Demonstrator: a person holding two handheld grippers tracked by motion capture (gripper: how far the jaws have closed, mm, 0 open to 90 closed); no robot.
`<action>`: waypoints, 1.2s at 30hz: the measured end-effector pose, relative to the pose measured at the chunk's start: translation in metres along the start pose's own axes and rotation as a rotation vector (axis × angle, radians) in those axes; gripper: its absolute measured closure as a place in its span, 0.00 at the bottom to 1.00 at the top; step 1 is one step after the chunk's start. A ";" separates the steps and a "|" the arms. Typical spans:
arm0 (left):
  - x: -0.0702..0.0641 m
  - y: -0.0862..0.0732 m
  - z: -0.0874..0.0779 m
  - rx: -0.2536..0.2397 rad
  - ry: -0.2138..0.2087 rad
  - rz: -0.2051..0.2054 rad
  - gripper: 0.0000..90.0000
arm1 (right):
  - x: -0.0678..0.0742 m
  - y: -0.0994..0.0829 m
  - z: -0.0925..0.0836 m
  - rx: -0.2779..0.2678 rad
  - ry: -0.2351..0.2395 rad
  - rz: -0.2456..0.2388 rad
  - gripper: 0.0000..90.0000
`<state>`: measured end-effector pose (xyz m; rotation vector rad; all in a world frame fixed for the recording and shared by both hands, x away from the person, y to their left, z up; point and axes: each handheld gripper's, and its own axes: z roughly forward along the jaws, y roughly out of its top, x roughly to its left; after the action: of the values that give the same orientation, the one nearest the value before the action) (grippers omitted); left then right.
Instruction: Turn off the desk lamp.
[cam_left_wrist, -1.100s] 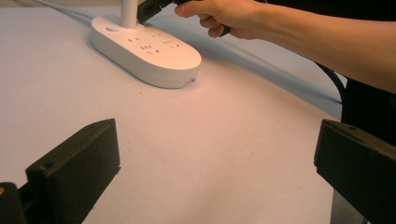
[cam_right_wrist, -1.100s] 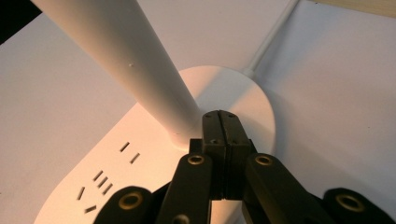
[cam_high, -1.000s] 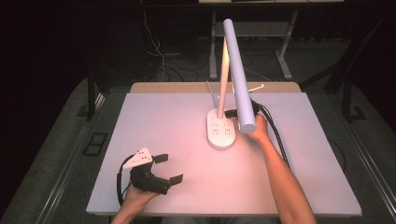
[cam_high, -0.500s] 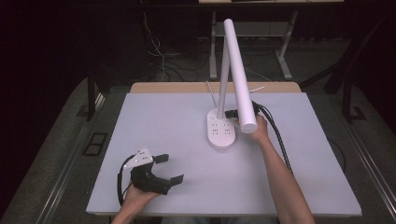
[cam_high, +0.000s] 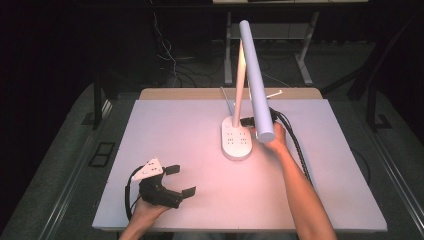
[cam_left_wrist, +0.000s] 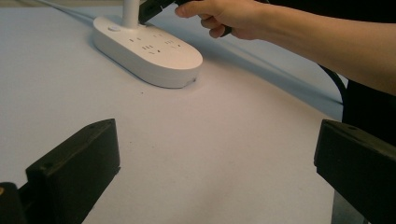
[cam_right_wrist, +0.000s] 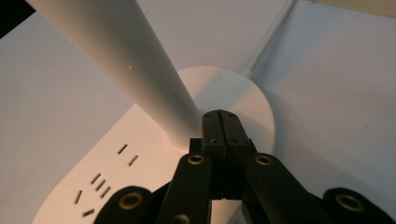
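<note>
While it rests low at the near left corner of the pale grey rectangular table (cam_high: 190, 125), the left gripper (cam_high: 179, 181) has its black jaws spread wide over bare tabletop, grasping nothing. Well beyond it, near the table's middle, stands the white desk lamp with an oval socket-strip base (cam_high: 236, 142), upright stem and long tubular head. At the base's right side the right gripper (cam_right_wrist: 221, 120) has its jaws pressed flat together, empty, tips just beside the foot of the stem. A thin white cable (cam_right_wrist: 271, 37) runs from the base's far end.
</note>
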<state>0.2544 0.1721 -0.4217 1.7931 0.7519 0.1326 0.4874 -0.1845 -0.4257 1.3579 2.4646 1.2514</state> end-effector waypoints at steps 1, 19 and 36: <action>-0.001 0.000 0.000 0.001 -0.001 -0.001 0.00 | 0.000 0.000 0.000 -0.002 -0.006 -0.003 1.00; 0.001 0.000 -0.002 -0.004 0.002 -0.004 0.00 | 0.003 0.001 -0.006 0.006 -0.036 -0.023 1.00; -0.002 0.000 -0.001 -0.006 -0.004 0.001 0.00 | 0.014 0.000 -0.045 -0.035 -0.058 -0.053 0.87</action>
<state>0.2525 0.1719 -0.4205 1.7880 0.7473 0.1316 0.4600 -0.2023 -0.3914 1.2922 2.4119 1.2211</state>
